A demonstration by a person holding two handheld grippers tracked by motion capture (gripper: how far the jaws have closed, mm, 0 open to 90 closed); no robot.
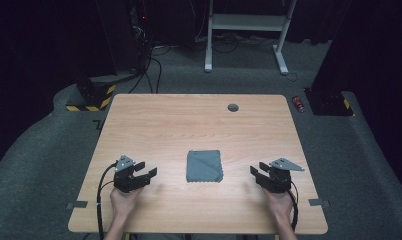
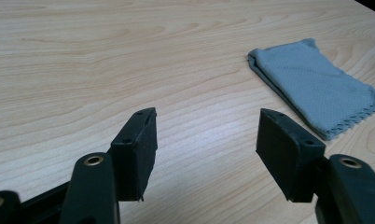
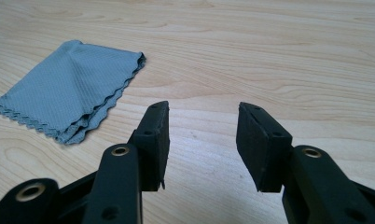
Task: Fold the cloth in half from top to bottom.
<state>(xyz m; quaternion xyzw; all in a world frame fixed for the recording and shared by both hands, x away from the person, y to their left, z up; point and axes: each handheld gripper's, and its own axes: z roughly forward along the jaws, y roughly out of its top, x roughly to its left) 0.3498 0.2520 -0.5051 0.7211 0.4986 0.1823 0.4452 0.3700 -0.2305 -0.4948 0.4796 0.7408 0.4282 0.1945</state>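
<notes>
A folded grey-blue cloth (image 1: 204,166) lies flat on the wooden table (image 1: 199,125), near its middle and toward the front. Its zigzag-cut edge faces the person. My left gripper (image 1: 150,170) rests low over the table to the cloth's left, open, with nothing between its jaws. To the cloth's right my right gripper (image 1: 254,169) is open too and holds nothing. In the left gripper view the cloth (image 2: 311,84) lies ahead and to the right of the gripper (image 2: 206,116). In the right gripper view the cloth (image 3: 69,88) lies ahead and to the left of the gripper (image 3: 202,109).
A small round grey cap (image 1: 233,107) is set into the table near its far edge. Beyond the table stand a white frame (image 1: 246,30) and dark equipment with cables on a grey carpet. A red can (image 1: 298,103) lies on the floor at the right.
</notes>
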